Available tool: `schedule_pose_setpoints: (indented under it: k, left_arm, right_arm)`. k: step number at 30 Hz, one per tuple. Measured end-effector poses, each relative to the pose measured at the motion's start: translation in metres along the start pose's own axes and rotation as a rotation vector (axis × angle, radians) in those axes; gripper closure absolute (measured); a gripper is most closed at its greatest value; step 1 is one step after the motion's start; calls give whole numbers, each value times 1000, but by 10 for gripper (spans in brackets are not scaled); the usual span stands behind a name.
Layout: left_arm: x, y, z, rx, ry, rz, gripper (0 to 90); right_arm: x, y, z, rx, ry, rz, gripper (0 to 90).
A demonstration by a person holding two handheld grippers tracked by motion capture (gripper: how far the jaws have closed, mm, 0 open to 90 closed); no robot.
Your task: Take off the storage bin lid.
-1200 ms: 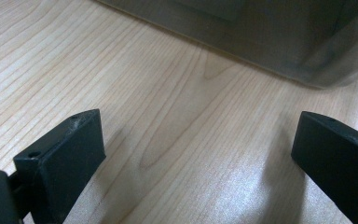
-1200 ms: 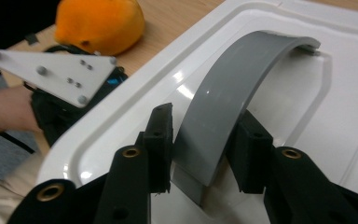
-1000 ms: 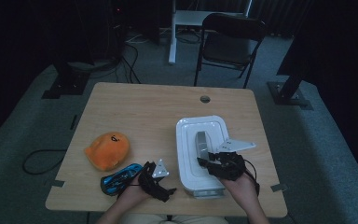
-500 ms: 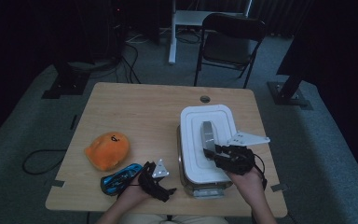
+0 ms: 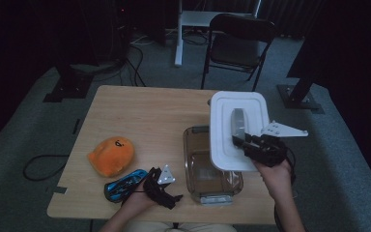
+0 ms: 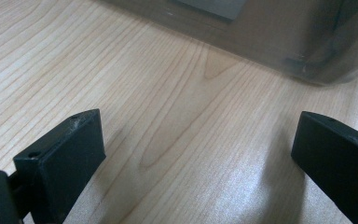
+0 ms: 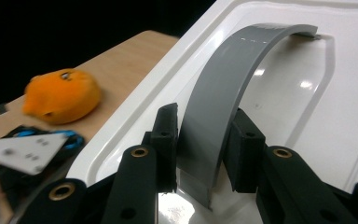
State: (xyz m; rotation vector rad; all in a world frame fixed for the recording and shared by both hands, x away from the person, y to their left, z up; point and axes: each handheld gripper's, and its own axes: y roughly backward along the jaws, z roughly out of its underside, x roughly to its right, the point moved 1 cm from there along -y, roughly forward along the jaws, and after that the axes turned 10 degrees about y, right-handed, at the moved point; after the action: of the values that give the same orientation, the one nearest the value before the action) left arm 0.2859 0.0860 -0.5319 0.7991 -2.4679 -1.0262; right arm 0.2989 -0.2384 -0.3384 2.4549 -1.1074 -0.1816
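Now, from the left: one orange plush toy [image 5: 111,155]; one blue object [image 5: 123,182] by the left gripper [image 5: 160,186], jaws wide on bare table [image 5: 140,111]; one clear container [image 5: 210,166]; one white lid [image 5: 236,128], its grey handle [image 7: 223,102] pinched by the right gripper [image 7: 204,135]. A second ago that lid covered the container; it now hangs above, tilted.

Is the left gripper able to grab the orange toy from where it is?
Probably yes. The left gripper is open, and the orange toy sits close by on the table. The blue thing lies beside the hand, not quite between them.
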Motion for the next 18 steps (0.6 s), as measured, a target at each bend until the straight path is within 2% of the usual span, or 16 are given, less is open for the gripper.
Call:
schedule_pose_setpoints:
  k: [2, 3, 4, 9, 14, 18]
  left_arm:
    - [0, 0, 0, 0, 0, 0, 31]
    - [0, 0, 0, 0, 0, 0, 31]
    - [0, 0, 0, 0, 0, 0, 31]
    - [0, 0, 0, 0, 1, 0, 31]
    - [0, 0, 0, -1, -1, 0, 31]
    - [0, 0, 0, 2, -1, -1, 31]
  right_arm:
    - [9, 3, 0, 0, -5, 28, 684]
    - [9, 3, 0, 0, -5, 28, 684]
    - [20, 5, 1, 2, -15, 52, 685]
    - [45, 11, 8, 3, -53, 94, 684]
    - [63, 11, 18, -22, -58, 157, 685]
    - [73, 8, 28, -47, -76, 178, 685]
